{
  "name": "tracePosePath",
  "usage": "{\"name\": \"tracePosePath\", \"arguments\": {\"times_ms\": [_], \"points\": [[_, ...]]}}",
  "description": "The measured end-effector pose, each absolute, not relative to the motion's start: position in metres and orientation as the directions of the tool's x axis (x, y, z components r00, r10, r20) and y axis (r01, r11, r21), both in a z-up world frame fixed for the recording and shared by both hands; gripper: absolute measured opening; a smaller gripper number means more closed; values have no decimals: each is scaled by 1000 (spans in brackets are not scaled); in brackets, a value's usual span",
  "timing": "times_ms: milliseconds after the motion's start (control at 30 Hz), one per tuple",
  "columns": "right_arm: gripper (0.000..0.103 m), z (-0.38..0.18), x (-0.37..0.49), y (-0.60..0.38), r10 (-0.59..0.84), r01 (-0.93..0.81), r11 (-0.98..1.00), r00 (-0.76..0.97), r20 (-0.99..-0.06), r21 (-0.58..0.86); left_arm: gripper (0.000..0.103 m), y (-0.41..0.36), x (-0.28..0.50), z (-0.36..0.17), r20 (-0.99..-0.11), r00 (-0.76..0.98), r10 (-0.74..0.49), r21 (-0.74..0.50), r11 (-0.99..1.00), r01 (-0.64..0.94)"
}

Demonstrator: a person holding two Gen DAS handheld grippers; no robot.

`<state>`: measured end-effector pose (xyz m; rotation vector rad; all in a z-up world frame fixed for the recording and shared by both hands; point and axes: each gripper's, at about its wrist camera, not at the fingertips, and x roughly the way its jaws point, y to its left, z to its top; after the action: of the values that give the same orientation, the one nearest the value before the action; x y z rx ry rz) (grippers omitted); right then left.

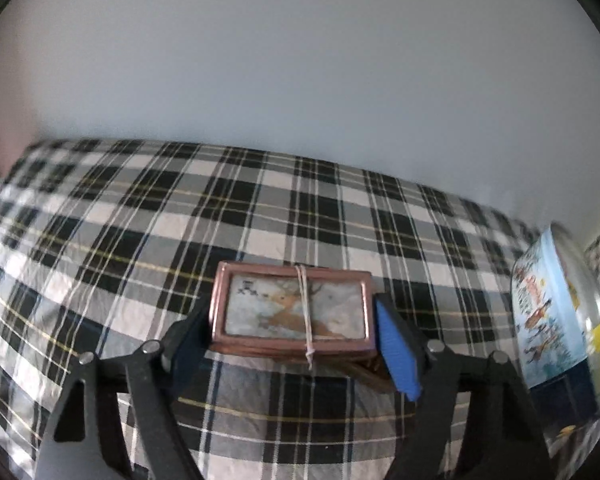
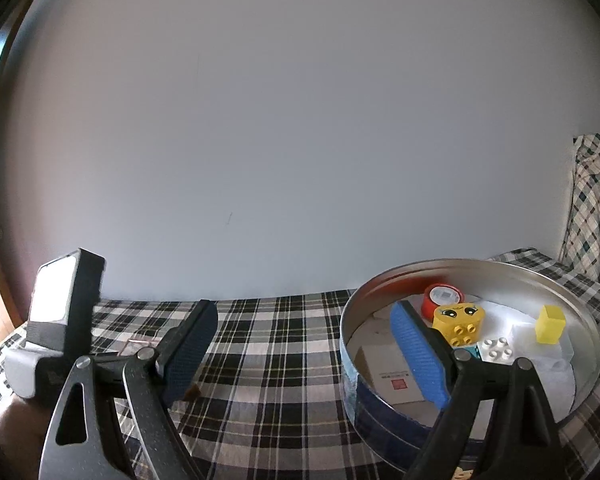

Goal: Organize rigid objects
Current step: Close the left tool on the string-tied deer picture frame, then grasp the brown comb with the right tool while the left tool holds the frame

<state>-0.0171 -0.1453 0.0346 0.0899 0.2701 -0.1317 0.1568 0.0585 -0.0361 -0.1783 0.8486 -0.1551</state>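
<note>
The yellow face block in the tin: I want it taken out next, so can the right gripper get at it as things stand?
Probably yes. The round tin has no lid, the yellow face block lies uncovered, and the right gripper is open and empty.

A plain white wall (image 2: 300, 140) rises behind the plaid-covered bed (image 1: 140, 220).

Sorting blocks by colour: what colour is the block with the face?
Yellow, clearest in the right wrist view.
</note>
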Motion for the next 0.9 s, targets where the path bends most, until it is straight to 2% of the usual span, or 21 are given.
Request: {"name": "tracePosePath", "arguments": {"times_ms": [133, 300, 467, 567, 767, 900], "points": [[90, 33, -16, -142, -118, 137, 990, 953, -279, 46, 77, 74, 147, -28, -675, 707, -210, -265, 964, 33], [90, 31, -13, -135, -107, 117, 993, 950, -293, 20, 77, 88, 125, -9, -616, 783, -88, -143, 990, -1], [90, 31, -2, -112, -36, 40, 999, 946, -321, 6, 77, 108, 118, -9, -624, 781, -23, -88, 995, -41], [90, 29, 13, -101, 34, -28, 999, 929, -369, 21, 77, 119, 111, -13, -636, 772, 1, -74, 995, -63], [90, 14, 58, -68, 174, -181, 983, 835, -522, 38, 77, 142, 89, -15, -626, 774, 100, 2, 992, -126], [76, 3, 79, -36, 204, -265, 964, 765, -611, -10, 77, 159, 90, -20, -656, 748, 100, -31, 987, -159]]}}
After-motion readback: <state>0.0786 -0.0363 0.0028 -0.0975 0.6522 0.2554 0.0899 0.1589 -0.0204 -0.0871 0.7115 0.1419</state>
